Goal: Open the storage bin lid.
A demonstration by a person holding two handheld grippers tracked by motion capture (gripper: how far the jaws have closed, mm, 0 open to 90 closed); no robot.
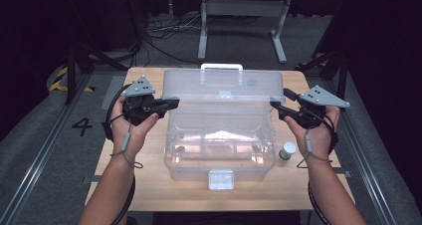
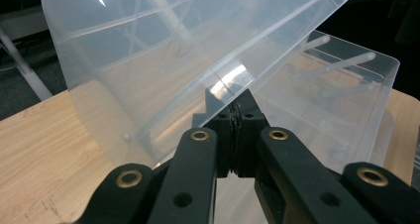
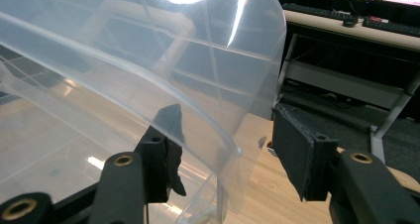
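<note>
A clear plastic box (image 1: 171,153) stands on the wooden table (image 1: 144,185) with its hinged lid (image 1: 224,83) raised upright at the back. My left gripper (image 1: 174,103) is at the lid's left edge. In the left gripper view its jaws (image 2: 236,102) are shut together on the rim of the lid (image 2: 148,50), with the box body (image 2: 356,95) beyond. My right gripper (image 1: 274,105) is at the lid's right edge. It stands open (image 3: 227,112), the edge of the lid (image 3: 124,60) passing between its pads without touching them.
A small grey cylinder with a white top (image 1: 287,150) stands on the table right of the box, near my right hand. The box's front latch (image 1: 221,179) points toward me. A white handle (image 1: 221,66) tops the lid. Behind the table are floor cables and a metal stand (image 1: 244,16).
</note>
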